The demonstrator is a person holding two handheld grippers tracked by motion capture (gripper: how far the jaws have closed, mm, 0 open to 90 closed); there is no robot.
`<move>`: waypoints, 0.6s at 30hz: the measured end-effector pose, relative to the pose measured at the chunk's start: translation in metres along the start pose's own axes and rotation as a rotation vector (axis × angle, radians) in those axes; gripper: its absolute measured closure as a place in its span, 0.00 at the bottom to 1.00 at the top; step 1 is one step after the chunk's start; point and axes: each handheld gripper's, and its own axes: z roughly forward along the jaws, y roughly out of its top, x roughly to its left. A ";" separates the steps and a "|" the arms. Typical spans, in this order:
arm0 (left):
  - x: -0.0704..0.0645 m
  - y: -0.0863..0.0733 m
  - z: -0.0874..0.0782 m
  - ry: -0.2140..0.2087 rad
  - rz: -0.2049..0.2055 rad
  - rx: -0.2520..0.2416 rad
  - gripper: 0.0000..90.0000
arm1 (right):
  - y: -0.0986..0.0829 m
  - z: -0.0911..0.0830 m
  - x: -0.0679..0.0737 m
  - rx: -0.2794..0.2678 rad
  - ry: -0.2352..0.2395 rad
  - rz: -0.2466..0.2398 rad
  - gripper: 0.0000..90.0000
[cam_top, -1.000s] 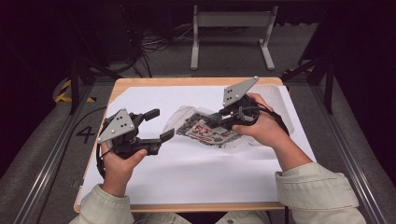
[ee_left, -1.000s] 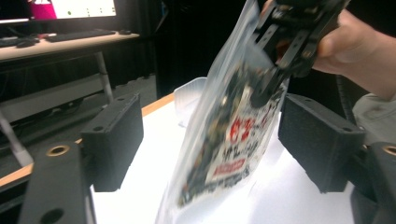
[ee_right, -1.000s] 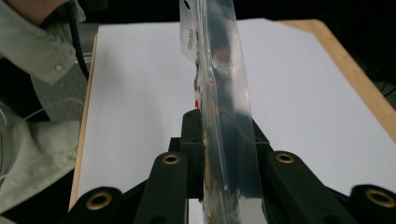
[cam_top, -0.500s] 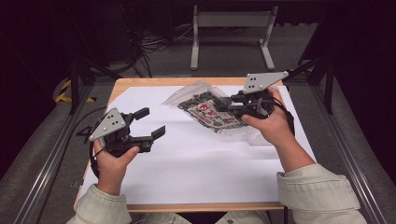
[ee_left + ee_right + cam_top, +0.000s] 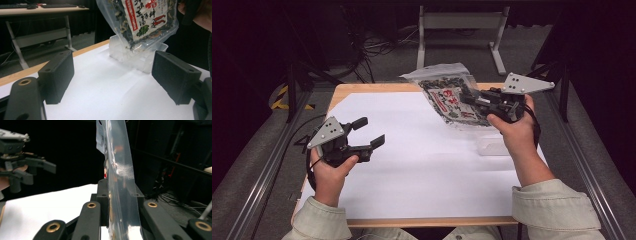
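Note:
A clear plastic bag (image 5: pixel 446 91) of dark dried food with a red-and-white label hangs in the air over the table's far right. My right gripper (image 5: pixel 471 98) is shut on its edge. In the right gripper view the bag (image 5: pixel 119 170) stands edge-on, pinched between the jaws of the right gripper (image 5: pixel 120 197). Low over the near left of the white sheet, my left gripper (image 5: pixel 371 131) is open and holds nothing. In the left gripper view the left gripper (image 5: pixel 112 75) has its jaws wide apart, and the bag (image 5: pixel 143 20) hangs beyond them.
A clear plastic tray (image 5: pixel 492 146) lies on the white sheet (image 5: pixel 422 165) under my right hand, seen as the tray (image 5: pixel 136 56) below the bag. The sheet covers a wooden table (image 5: pixel 362 88). Metal rails run along both sides. A white stand (image 5: pixel 459 20) is behind the table.
My right gripper has lifted the bag off the sheet, up and toward the far right. My left gripper let go of the bag and drew back to the near left.

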 end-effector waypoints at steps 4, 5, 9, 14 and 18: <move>0.002 -0.002 0.000 0.006 -0.005 0.004 0.21 | -0.002 -0.007 -0.005 -0.024 -0.039 0.018 0.84; 0.002 -0.002 0.000 0.006 -0.006 0.006 0.21 | -0.002 -0.008 -0.006 -0.029 -0.048 0.021 0.84; 0.003 -0.003 0.000 0.004 -0.011 0.005 0.21 | -0.003 -0.015 -0.011 -0.054 -0.080 0.034 0.84; 0.005 -0.004 0.004 0.001 -0.016 0.013 0.22 | -0.007 -0.024 -0.017 -0.071 -0.116 0.049 0.84; 0.007 -0.005 0.008 -0.002 -0.016 0.015 0.22 | -0.009 -0.034 -0.021 -0.084 -0.158 0.048 0.84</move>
